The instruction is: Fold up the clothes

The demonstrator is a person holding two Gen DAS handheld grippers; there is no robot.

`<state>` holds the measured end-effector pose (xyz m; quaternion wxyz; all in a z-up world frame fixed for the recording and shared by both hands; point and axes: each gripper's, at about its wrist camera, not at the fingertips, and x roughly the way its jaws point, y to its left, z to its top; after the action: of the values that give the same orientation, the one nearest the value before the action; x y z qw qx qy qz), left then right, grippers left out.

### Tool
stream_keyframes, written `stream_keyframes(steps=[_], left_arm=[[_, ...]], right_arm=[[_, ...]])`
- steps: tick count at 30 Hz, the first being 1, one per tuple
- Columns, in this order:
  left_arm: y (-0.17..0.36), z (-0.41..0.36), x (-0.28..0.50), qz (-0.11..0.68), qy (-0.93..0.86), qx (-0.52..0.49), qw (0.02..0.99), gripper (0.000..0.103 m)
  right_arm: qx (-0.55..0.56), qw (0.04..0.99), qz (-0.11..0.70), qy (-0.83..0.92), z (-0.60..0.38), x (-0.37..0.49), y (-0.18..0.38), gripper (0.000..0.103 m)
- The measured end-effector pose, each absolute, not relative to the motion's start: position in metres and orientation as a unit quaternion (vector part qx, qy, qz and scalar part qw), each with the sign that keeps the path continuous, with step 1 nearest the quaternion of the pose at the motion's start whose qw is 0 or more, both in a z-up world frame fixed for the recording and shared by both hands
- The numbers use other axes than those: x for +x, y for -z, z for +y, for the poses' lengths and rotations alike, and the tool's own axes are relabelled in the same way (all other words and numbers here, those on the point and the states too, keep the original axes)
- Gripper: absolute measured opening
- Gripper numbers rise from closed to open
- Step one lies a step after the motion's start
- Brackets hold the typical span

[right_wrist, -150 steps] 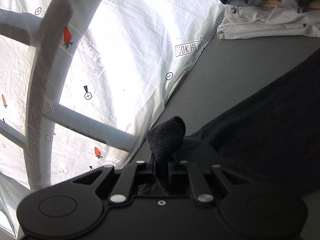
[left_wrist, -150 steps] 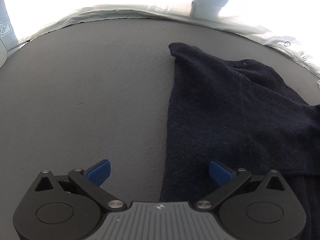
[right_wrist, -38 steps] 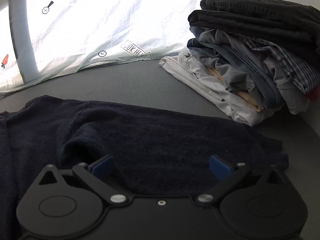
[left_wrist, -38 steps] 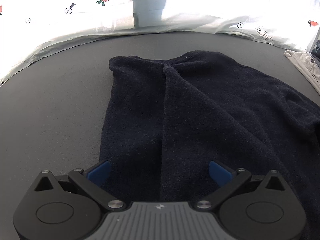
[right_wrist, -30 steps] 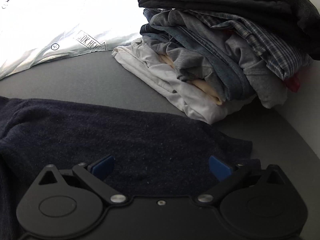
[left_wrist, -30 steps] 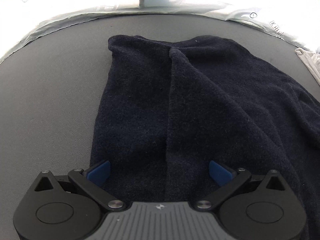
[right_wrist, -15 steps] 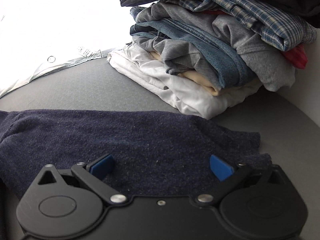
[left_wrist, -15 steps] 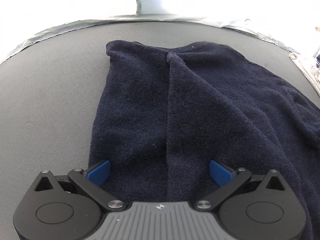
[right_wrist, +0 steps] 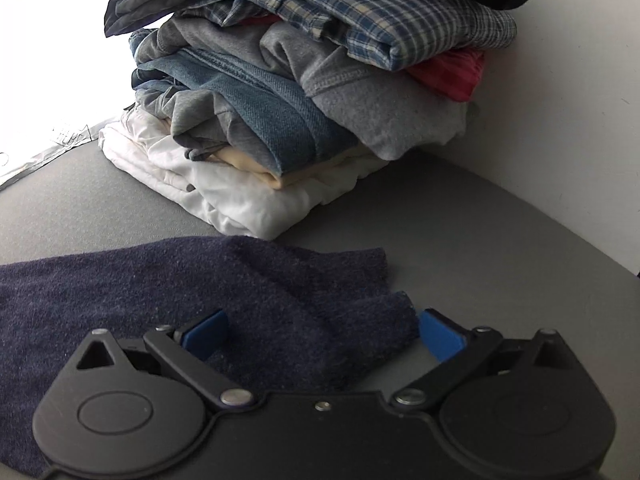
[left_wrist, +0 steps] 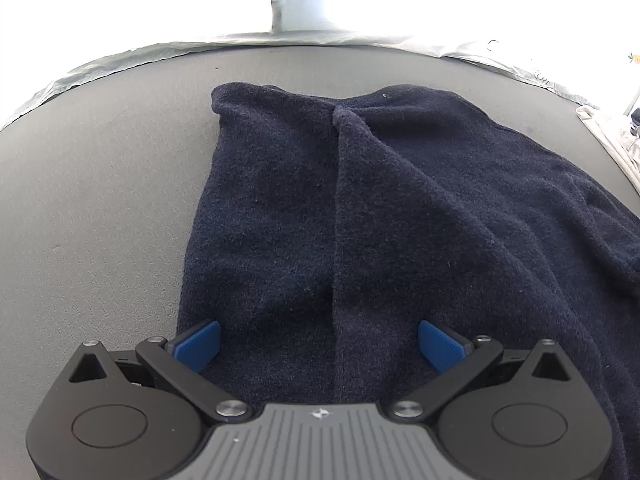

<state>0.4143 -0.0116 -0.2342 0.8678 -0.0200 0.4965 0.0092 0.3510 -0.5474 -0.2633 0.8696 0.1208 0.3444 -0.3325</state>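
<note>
- Grey felt-like work surface (left_wrist: 100, 200) fills both views; bright white sheeting (left_wrist: 360, 8) with small printed motifs rises behind its far edge, from 10 to 2 o'clock in the left wrist view.
- Left gripper (left_wrist: 318, 344): low over the cloth, pointing toward 12 o'clock. Jaws spread wide, blue pads (left_wrist: 198, 345) well apart, nothing pinched between them.
- Dark navy garment (left_wrist: 400, 220) lies spread flat on the surface. It runs from between the left pads up to about 12 o'clock and out to 3 o'clock. A lengthwise ridge or fold line runs straight ahead of the left gripper.
- Right gripper (right_wrist: 322, 330): also low, aimed toward 12 o'clock, jaws wide apart. A rumpled end of the same garment (right_wrist: 240, 300) sits between the pads; the cloth edge is at or just beside the 3 o'clock pad (right_wrist: 440, 338); contact cannot be told. No grip on it.
- Stack of folded clothes (right_wrist: 320, 100) at 12 o'clock in the right wrist view, close behind the garment's edge: white at the bottom, then cream, denim blue, grey, red, plaid, dark on top.
- White wall (right_wrist: 580, 140) at 2 to 3 o'clock behind the stack.
</note>
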Motion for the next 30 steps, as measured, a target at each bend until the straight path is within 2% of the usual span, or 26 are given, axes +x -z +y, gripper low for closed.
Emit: stream_keyframes(steps=[1,3,4,5,7,9,10,18,25,27,29,30], left_arm=[[0.234,-0.012,0.414,0.495,-0.009,-0.02,0.868,0.103],[0.234,-0.012,0.414,0.494,-0.01,-0.02,0.869,0.103],[0.233,-0.012,0.414,0.494,-0.01,-0.02,0.869,0.103],[0.233,-0.012,0.414,0.493,-0.01,-0.02,0.87,0.103],[0.233,-0.011,0.413,0.491,-0.01,-0.02,0.871,0.103],[0.232,-0.011,0.413,0.489,-0.01,-0.02,0.872,0.103],[0.232,-0.011,0.413,0.488,-0.01,-0.02,0.873,0.103],[0.235,-0.011,0.412,0.482,-0.01,-0.019,0.876,0.103],[0.236,-0.01,0.412,0.475,-0.008,-0.019,0.879,0.103],[0.236,-0.009,0.411,0.473,-0.007,-0.018,0.881,0.103],[0.237,-0.008,0.411,0.471,-0.006,-0.018,0.882,0.103],[0.237,-0.008,0.411,0.471,-0.006,-0.018,0.882,0.103]], right_arm=[[0.127,0.869,0.347,0.33,-0.549,0.351,0.262,0.103],[0.133,0.868,0.349,0.326,-0.55,0.351,0.26,0.094],[0.128,0.87,0.346,0.325,-0.55,0.35,0.257,0.082],[0.125,0.874,0.344,0.32,-0.549,0.349,0.254,0.063],[0.141,0.883,0.337,0.295,-0.551,0.348,0.247,0.041],[0.185,0.892,0.325,0.255,-0.555,0.346,0.24,0.009],[0.22,0.893,0.314,0.234,-0.555,0.345,0.237,0.002],[0.476,0.843,0.251,0.015,-0.493,0.37,0.24,0.002],[0.548,0.739,0.322,-0.223,-0.371,0.416,0.25,0.003],[0.547,0.711,0.369,-0.244,-0.346,0.422,0.264,0.008],[0.517,0.713,0.41,-0.238,-0.332,0.422,0.269,0.03],[0.492,0.724,0.423,-0.233,-0.327,0.42,0.267,0.038]])
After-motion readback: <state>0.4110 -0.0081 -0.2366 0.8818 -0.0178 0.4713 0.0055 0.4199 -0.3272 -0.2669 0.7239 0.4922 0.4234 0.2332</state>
